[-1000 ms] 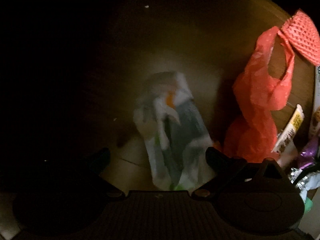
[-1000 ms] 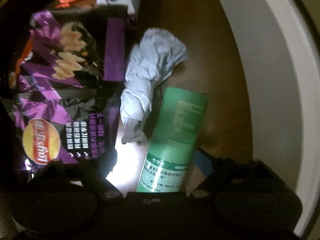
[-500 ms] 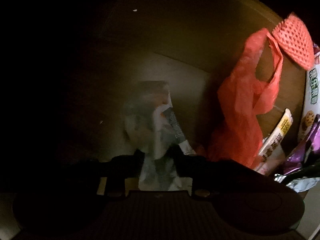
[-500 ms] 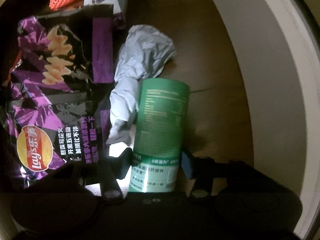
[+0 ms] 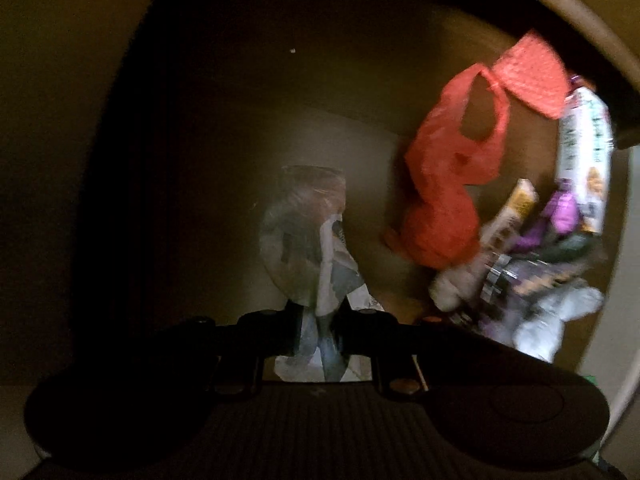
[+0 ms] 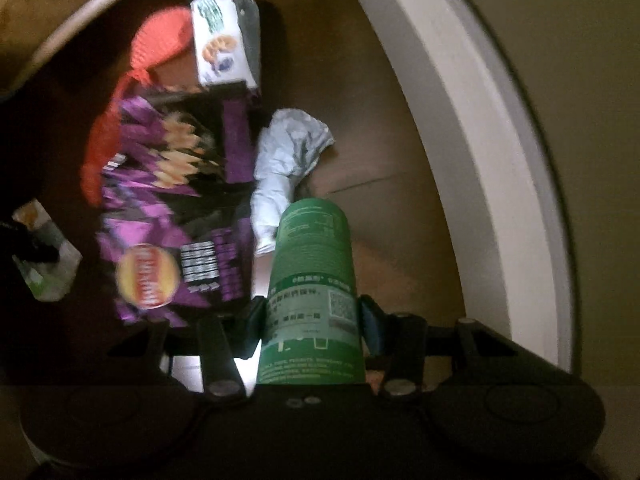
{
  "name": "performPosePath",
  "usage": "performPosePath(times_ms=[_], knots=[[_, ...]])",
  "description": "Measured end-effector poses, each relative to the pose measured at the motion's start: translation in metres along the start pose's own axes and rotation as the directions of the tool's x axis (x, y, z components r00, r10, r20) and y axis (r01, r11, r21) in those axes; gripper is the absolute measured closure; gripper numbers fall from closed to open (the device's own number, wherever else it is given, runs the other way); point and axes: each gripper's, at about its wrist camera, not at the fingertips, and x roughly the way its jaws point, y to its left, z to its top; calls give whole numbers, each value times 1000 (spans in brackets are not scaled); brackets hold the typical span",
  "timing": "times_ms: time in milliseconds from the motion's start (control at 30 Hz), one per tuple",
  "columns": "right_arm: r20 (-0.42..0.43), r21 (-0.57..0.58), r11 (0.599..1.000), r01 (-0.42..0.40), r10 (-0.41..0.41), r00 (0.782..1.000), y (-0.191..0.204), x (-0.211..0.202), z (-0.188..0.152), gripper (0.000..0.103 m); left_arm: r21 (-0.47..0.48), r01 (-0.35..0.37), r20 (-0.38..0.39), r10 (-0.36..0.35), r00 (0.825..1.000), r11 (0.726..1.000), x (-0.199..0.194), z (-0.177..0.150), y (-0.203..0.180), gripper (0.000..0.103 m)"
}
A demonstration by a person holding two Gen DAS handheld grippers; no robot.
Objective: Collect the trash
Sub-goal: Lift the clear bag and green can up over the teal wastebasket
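Observation:
My left gripper (image 5: 318, 330) is shut on a crumpled grey-white wrapper (image 5: 308, 248) and holds it above the dark wooden floor (image 5: 240, 140). My right gripper (image 6: 312, 320) is shut on a green cylindrical can (image 6: 312, 276), which points away from me and is lifted off the floor. The wrapper in the left gripper also shows at the left edge of the right wrist view (image 6: 44, 260).
A red plastic bag (image 5: 444, 196), red foam net (image 5: 528, 76), purple Lay's chip bag (image 6: 176, 216), cookie box (image 6: 218, 40), crumpled grey paper (image 6: 288, 156) and a small yellow-white packet (image 5: 516, 204) lie on the floor. A white curved rim (image 6: 472, 120) runs along the right.
Both grippers closed, the left on the wrapper and the right on the green can, then rose away from the floor with them. The litter pile looks farther off.

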Motion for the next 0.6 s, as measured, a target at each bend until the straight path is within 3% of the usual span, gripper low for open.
performPosePath(times_ms=[233, 433, 600], knots=[[57, 27, 997, -70, 68, 996, 38, -90, 10, 55, -63, 74, -13, -74, 997, 995, -100, -21, 0, 88], [146, 3, 990, -142, 140, 979, 74, -204, 26, 55, -50, 133, 44, -131, 990, 990, -217, -24, 8, 88], [229, -74, 978, -193, 206, 952, 105, -306, 47, 55, -5, 179, 123, -177, 976, 984, -320, -24, 4, 88]])
